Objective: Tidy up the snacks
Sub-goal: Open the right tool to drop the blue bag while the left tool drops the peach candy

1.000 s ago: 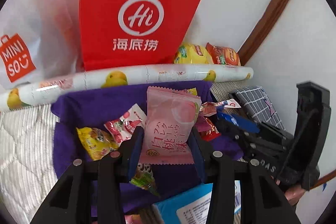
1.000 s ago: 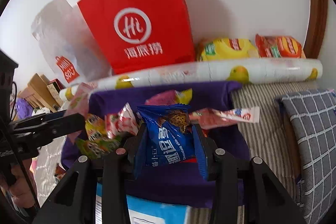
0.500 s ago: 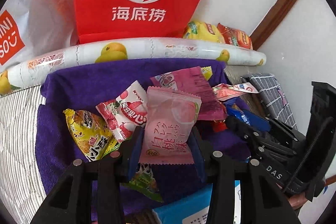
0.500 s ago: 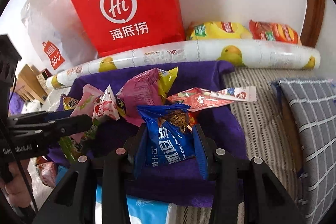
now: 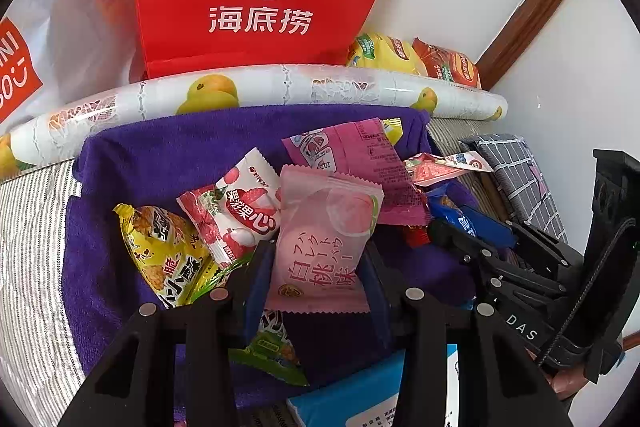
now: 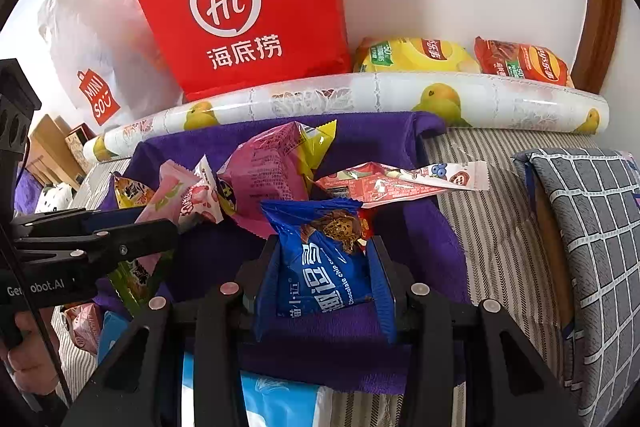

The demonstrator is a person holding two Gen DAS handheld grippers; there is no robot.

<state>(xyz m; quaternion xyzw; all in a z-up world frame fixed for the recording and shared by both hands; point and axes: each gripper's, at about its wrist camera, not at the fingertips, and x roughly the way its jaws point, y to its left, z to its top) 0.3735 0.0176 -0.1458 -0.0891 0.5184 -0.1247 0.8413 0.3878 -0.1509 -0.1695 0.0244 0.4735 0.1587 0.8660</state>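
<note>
We are still early in the sorting — most snacks lie jumbled on the purple towel [image 5: 168, 155] — with our left gripper [image 5: 316, 267] pinching the pink peach packet [image 5: 320, 239] and our right gripper [image 6: 324, 271] clamped on the blue cookie packet [image 6: 320, 259], both held just above the pile.

Fuzzy purple cloth [image 5: 168, 163], glossy plastic snack wrappers [image 5: 244, 207], matt red paper bag [image 6: 240, 7]
</note>
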